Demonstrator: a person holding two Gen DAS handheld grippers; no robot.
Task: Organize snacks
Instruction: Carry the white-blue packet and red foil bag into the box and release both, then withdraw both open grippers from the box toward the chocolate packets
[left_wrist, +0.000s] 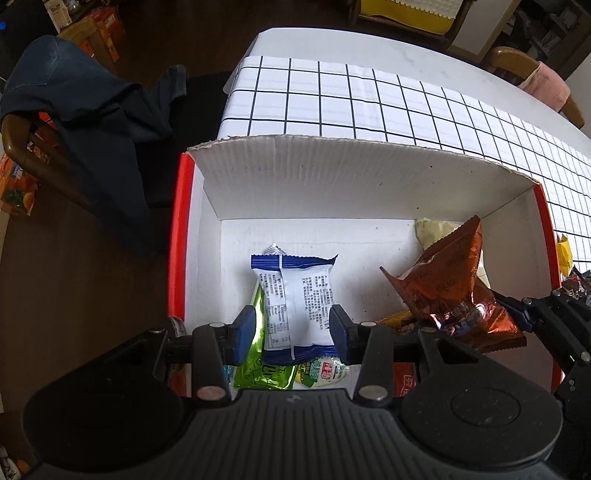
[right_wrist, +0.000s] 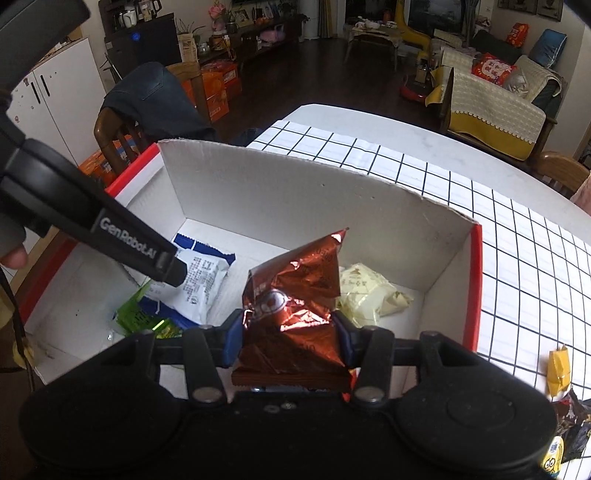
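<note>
Corrugated cardboard box (left_wrist: 332, 177), white inside w/ ribbed walls, red outer skin, raw torn-looking top edge; sits on table under a white cloth w/ dark grid lines (left_wrist: 406, 99). Left gripper (left_wrist: 291, 328): blue pads pressed on both long sides of a white pillow-shaped packet (left_wrist: 295, 299), matte film, blue crimped ends, small black print down the back seam; jaws partly closed on it, packet low inside the box near its front left. Under it, on the box floor: glossy green sachet (left_wrist: 258, 369) and a small rounded green-white pack (left_wrist: 325, 371). Right gripper (right_wrist: 290, 341): pads clamped on a copper-brown foil packet (right_wrist: 295, 295), crinkled, shiny, one corner sticking up as a sharp peak; held inside the box, right of centre. Behind it, back right corner: pale cream wrapper (right_wrist: 365, 291), crumpled, matte. Outside the box on the cloth, right side: yellow twisted wrapper (right_wrist: 557, 369), dark foil wrappers (right_wrist: 576, 424), small yellow cartoon-face pack (right_wrist: 552, 458). Dark blue cloth draped on a wooden chair (left_wrist: 74, 110) to the left of the table.
</note>
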